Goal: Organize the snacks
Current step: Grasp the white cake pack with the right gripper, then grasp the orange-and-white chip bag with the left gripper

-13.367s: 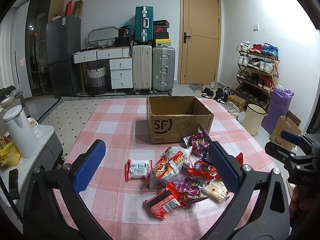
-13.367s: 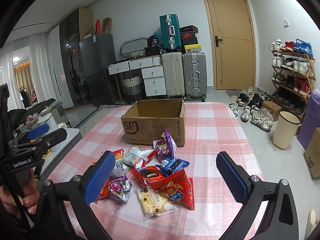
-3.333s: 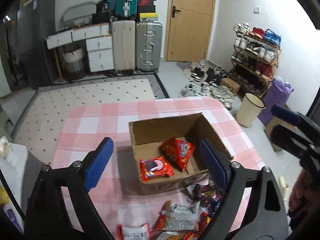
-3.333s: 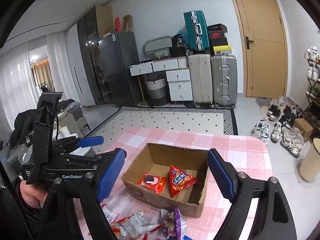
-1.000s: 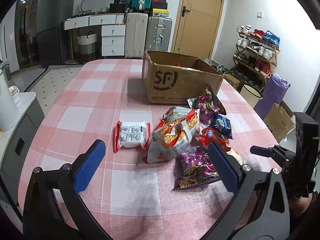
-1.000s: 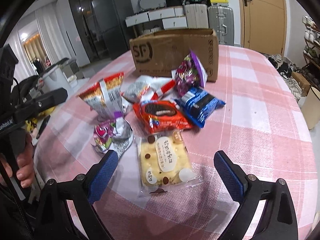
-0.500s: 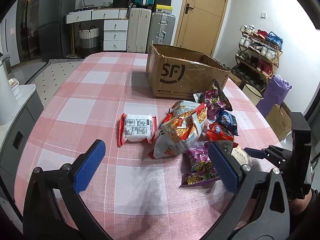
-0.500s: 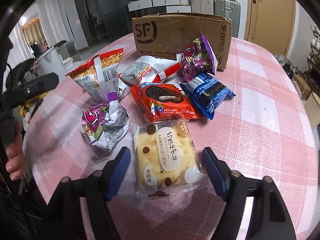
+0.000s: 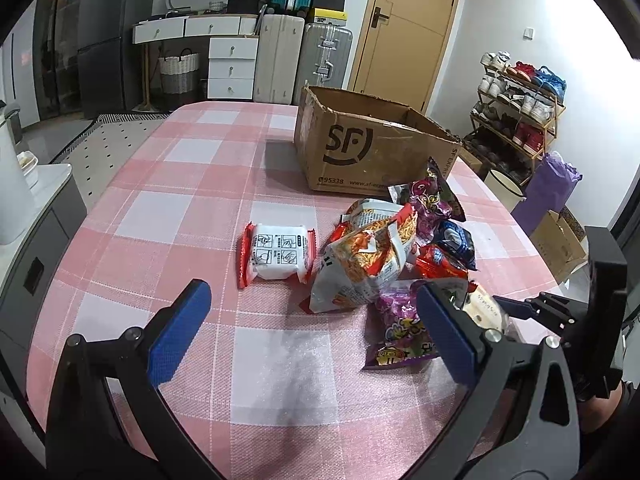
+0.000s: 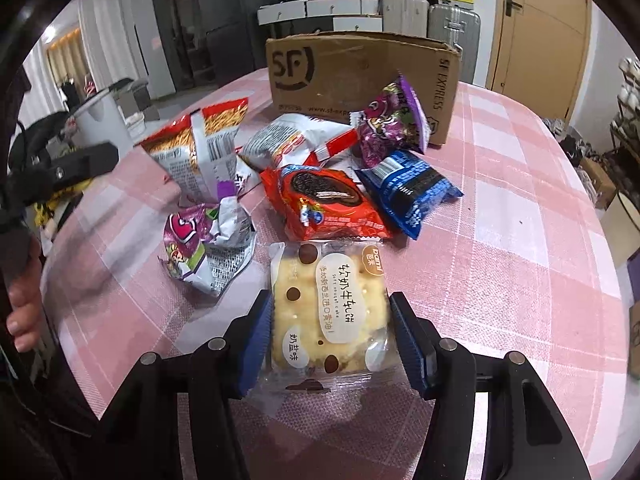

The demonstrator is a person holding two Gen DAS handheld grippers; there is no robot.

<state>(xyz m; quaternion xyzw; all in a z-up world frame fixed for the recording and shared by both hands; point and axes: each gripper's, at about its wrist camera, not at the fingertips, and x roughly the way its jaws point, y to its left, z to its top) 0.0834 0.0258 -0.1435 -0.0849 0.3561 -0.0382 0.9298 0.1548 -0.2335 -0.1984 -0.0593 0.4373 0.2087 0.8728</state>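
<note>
Two blue pads (image 10: 256, 336) of the right tool (image 10: 331, 334) are closing around the nougat cracker packet (image 10: 326, 304), whose slick wrapper could squirt free.

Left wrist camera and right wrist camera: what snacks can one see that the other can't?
Only the left wrist view shows the white and red noodle pack, lying alone. Only the right wrist view fully shows the yellow nougat cake pack, sitting between the closing right claw pads. Both show the SF cardboard box, the orange crisp bag, the blue packet and the checked tablecloth.
</note>
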